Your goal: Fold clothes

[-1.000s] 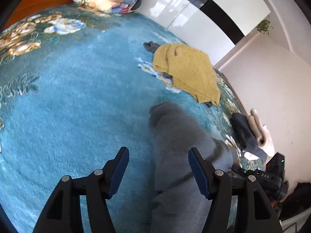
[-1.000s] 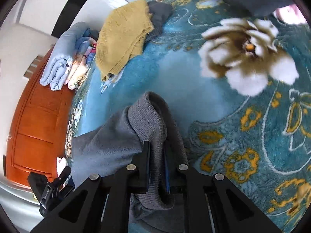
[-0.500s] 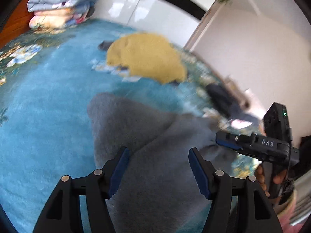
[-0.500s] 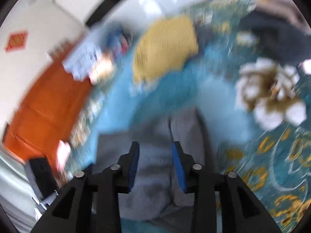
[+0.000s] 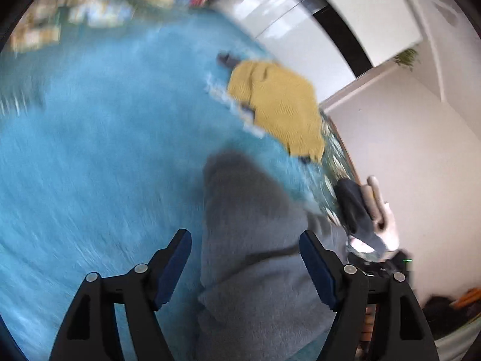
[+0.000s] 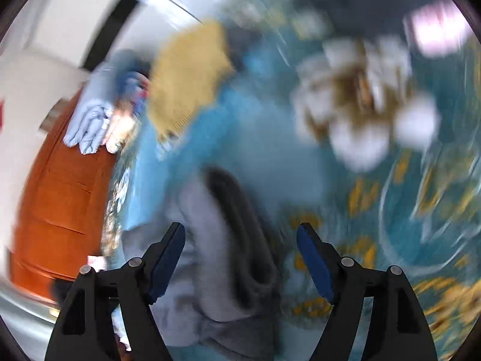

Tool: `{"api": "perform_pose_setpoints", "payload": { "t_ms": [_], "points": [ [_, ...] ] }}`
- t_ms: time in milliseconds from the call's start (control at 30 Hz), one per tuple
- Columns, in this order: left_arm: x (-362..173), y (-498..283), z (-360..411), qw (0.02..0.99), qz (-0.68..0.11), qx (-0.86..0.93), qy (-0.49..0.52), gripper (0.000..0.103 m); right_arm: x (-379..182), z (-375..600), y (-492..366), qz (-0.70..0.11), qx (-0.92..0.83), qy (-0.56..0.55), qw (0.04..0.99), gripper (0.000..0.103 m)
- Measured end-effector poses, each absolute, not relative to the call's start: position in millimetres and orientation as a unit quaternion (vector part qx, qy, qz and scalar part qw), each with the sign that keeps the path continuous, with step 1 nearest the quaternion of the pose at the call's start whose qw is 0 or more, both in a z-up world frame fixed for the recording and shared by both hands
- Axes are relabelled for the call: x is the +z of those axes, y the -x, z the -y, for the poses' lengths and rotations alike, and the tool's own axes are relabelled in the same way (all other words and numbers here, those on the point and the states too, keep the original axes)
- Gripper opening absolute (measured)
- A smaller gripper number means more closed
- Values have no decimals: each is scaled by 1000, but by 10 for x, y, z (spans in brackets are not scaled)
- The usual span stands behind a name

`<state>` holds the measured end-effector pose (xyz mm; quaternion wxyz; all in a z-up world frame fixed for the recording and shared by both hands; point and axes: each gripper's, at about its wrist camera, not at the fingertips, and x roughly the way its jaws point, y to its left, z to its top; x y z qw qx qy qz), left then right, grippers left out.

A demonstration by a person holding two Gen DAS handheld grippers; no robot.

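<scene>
A grey garment (image 5: 255, 240) lies folded on the blue floral carpet (image 5: 90, 150). My left gripper (image 5: 245, 267) is open and hovers just above it, holding nothing. In the right wrist view the same grey garment (image 6: 210, 255) lies below my right gripper (image 6: 240, 261), which is open wide and empty. Both views are motion-blurred.
A yellow knit sweater (image 5: 276, 105) lies farther back on the carpet, also in the right wrist view (image 6: 186, 75). Dark and pale clothes (image 5: 360, 207) sit at the carpet's right edge. Folded bedding (image 6: 99, 114) lies on an orange wooden floor (image 6: 60, 195). White walls stand behind.
My right gripper has let go of the grey garment and opened wide. Both grippers have swung about above the garment; my left stayed open.
</scene>
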<state>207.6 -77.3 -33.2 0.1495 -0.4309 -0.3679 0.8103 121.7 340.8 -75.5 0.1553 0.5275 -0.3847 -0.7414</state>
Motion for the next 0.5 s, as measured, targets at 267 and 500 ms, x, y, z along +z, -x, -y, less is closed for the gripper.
{"api": "perform_pose_setpoints", "payload": {
  "t_ms": [267,500],
  "points": [
    [-601,-2036,570,175,389,762,488,78,-925,-3283,-1204,409,-703,-548,196,77],
    [-641,-2053,537,178,385,757,497,77,-976,-3221,-1277,412,-706,-536,213,77]
  ]
}}
